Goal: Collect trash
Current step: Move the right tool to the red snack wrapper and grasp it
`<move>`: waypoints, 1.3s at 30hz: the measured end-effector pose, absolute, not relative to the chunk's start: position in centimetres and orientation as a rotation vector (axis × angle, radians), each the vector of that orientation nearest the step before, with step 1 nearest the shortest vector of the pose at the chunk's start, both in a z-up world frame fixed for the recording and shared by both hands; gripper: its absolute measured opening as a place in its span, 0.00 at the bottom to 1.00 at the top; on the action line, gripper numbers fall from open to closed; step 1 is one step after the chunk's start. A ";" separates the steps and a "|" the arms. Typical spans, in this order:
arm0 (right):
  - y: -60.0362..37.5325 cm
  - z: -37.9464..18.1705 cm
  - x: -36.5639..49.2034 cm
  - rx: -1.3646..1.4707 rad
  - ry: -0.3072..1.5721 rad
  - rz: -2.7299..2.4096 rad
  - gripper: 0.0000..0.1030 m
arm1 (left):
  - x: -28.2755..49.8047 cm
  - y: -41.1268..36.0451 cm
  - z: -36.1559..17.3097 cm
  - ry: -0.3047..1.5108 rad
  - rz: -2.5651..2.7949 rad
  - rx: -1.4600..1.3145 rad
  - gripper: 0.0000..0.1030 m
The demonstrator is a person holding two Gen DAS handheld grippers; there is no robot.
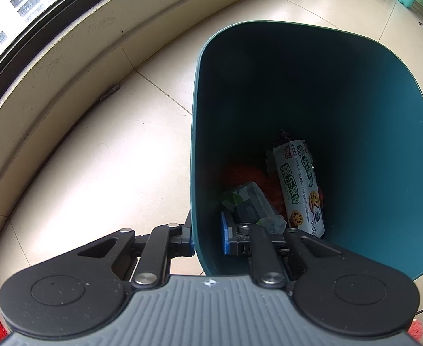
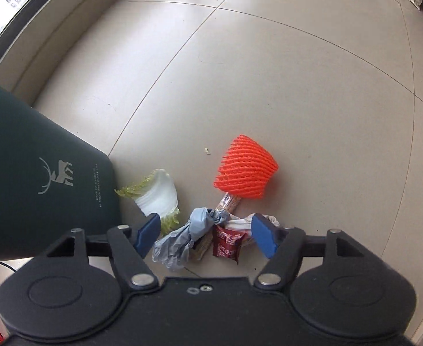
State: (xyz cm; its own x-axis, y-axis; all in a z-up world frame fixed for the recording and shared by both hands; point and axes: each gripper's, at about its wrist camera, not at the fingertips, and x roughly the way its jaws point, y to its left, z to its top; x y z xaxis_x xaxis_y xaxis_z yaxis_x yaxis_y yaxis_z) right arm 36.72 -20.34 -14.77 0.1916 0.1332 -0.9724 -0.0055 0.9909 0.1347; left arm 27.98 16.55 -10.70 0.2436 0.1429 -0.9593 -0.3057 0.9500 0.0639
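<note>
Beige floor tiles: left gripper (image 1: pixel 207 238) pinches the bin (image 1: pixel 312 92) wall, shadowing wrappers inside; right gripper (image 2: pixel 207 238), spread, hovers over crumpled litter (image 2: pixel 194 230).

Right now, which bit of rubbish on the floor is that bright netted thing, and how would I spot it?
Start at the dark green bin on the tiled floor and look past the cabbage leaf beside it. Just beyond the crumpled wrappers lies the orange foam net. It alone is vivid orange, ribbed and cone-shaped.
</note>
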 end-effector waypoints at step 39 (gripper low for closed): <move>-19.2 -29.3 34.8 0.150 1.590 0.004 0.17 | 28.1 15.7 -12.2 1.308 0.315 -0.110 0.15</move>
State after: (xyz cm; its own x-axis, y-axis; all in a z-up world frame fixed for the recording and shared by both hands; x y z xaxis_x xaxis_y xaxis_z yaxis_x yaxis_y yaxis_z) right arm 34.75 -19.23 -29.28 -0.0176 0.0985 -0.9950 0.0939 0.9909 0.0965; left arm 28.11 15.67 -12.21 0.2242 0.1663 -0.9602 -0.2897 0.9522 0.0973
